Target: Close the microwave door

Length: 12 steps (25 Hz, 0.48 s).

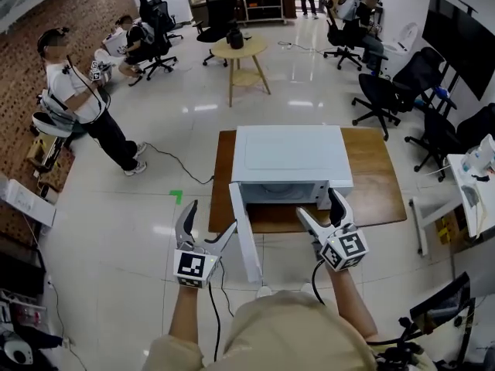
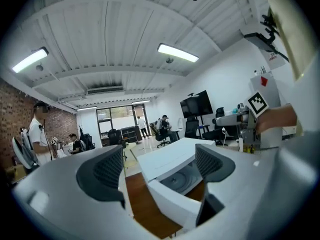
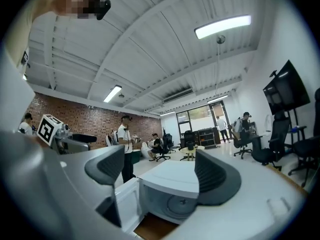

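Note:
A white microwave [image 1: 290, 157] stands on a low wooden table [image 1: 379, 176]. Its door [image 1: 244, 234] hangs open, swung out towards me at the oven's left side. My left gripper [image 1: 209, 219] is open just left of the door's outer edge, holding nothing. My right gripper [image 1: 318, 204] is open in front of the oven's mouth at its right, also holding nothing. In the left gripper view the microwave [image 2: 170, 156] shows between the spread jaws of the left gripper [image 2: 160, 169]. In the right gripper view the microwave [image 3: 175, 171] and door [image 3: 127, 204] show between the jaws of the right gripper [image 3: 160, 176].
A round wooden table [image 1: 238, 52] stands beyond the microwave. Black office chairs [image 1: 383, 99] line the right side. A standing person [image 1: 77, 99] is at the left and others sit at the back. A cable [image 1: 182, 168] and a green tape mark [image 1: 176, 195] lie on the floor.

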Each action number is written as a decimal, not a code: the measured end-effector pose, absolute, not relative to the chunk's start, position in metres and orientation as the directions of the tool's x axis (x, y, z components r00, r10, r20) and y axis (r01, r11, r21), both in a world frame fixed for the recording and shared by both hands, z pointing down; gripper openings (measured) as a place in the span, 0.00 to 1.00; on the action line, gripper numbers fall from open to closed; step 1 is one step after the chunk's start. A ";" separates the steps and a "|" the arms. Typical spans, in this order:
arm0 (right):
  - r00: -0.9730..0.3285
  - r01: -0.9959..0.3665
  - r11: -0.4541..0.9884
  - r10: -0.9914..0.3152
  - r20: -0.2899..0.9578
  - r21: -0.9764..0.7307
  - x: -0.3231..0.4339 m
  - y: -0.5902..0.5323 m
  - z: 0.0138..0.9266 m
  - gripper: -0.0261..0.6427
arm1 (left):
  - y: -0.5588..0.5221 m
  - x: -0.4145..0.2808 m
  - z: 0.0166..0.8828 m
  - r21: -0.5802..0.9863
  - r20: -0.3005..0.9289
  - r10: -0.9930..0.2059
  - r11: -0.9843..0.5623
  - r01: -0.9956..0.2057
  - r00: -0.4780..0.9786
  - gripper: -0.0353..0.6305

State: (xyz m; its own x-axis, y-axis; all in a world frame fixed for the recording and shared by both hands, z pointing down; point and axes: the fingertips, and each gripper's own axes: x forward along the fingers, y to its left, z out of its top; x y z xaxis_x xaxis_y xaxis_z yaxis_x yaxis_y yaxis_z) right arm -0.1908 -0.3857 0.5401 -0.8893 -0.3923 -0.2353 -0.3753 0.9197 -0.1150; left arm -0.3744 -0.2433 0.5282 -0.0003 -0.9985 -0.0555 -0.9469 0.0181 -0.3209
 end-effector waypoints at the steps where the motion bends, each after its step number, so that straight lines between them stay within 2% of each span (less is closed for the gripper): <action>1: -0.893 -0.366 0.922 -0.386 -0.233 -0.124 -0.193 -0.395 0.540 0.68 | -0.245 -0.384 0.529 -0.321 -0.029 -0.999 0.022 -0.947 -0.014 0.71; 7: -0.902 -0.337 0.923 -0.373 -0.215 -0.186 -0.219 -0.499 0.519 0.68 | -0.304 -0.459 0.519 -0.303 0.127 -0.988 0.042 -0.952 -0.083 0.72; 12: -0.903 -0.337 0.915 -0.381 -0.200 -0.223 -0.219 -0.509 0.533 0.68 | -0.276 -0.483 0.557 -0.320 0.306 -0.952 -0.082 -0.944 -0.021 0.77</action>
State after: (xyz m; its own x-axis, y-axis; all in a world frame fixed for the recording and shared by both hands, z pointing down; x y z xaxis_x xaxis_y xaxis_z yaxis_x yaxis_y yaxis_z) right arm -0.2185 -0.5088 0.5334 -0.9027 -0.3812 -0.1995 -0.3370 0.9147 -0.2231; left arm -0.4829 -0.2755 0.5571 -0.0213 -0.9519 0.3056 -0.9440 -0.0815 -0.3198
